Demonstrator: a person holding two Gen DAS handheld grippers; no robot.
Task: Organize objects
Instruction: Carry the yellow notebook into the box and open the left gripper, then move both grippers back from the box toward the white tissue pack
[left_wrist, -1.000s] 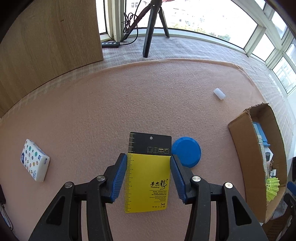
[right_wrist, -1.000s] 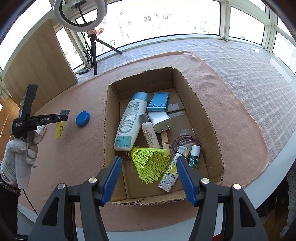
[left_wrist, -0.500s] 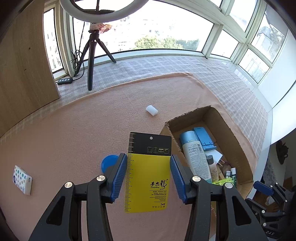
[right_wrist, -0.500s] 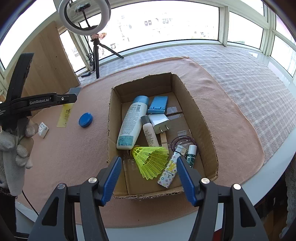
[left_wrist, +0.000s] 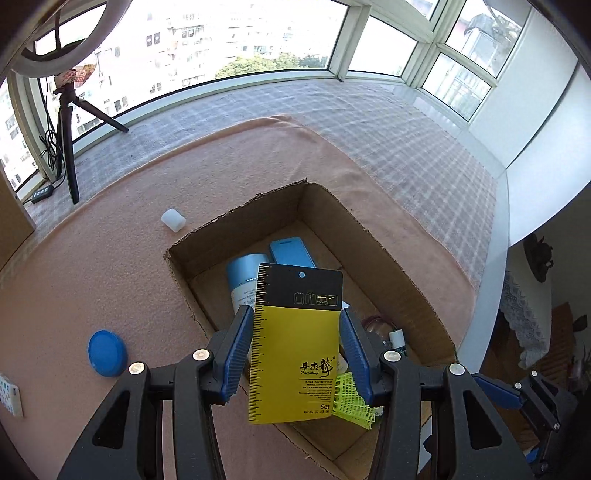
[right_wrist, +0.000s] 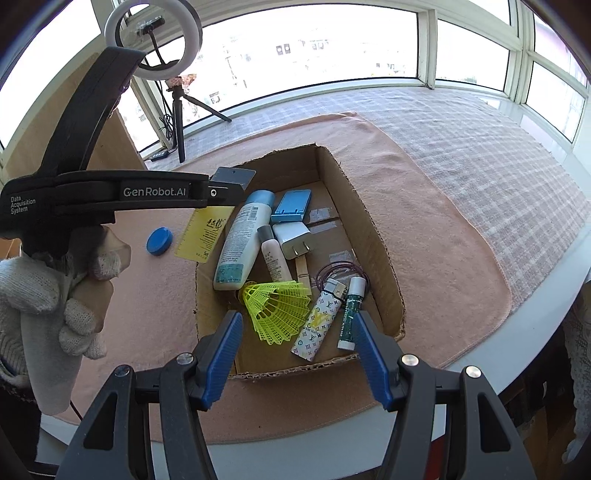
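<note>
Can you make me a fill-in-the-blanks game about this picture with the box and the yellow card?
1. The left gripper holds a yellow and black ____.
2. The cardboard box sits on a ____ mat.
3. The round blue lid lies ____ the box.
4. The shuttlecock in the box is ____.

Missing words: card; pink; outside; yellow

- My right claw (right_wrist: 295, 347) hangs open at the bottom of the frame, over the box's (right_wrist: 373, 236) near edge.
- Left of centre, my left claw (right_wrist: 225, 184) clamps a yellow card (right_wrist: 203, 236) above the box's left wall.
- Inside: bottle (right_wrist: 242, 243), shuttlecock (right_wrist: 277, 310), charger (right_wrist: 293, 240).
- A blue lid (right_wrist: 159, 240) lies left, on the cloth (right_wrist: 424, 206).
</note>
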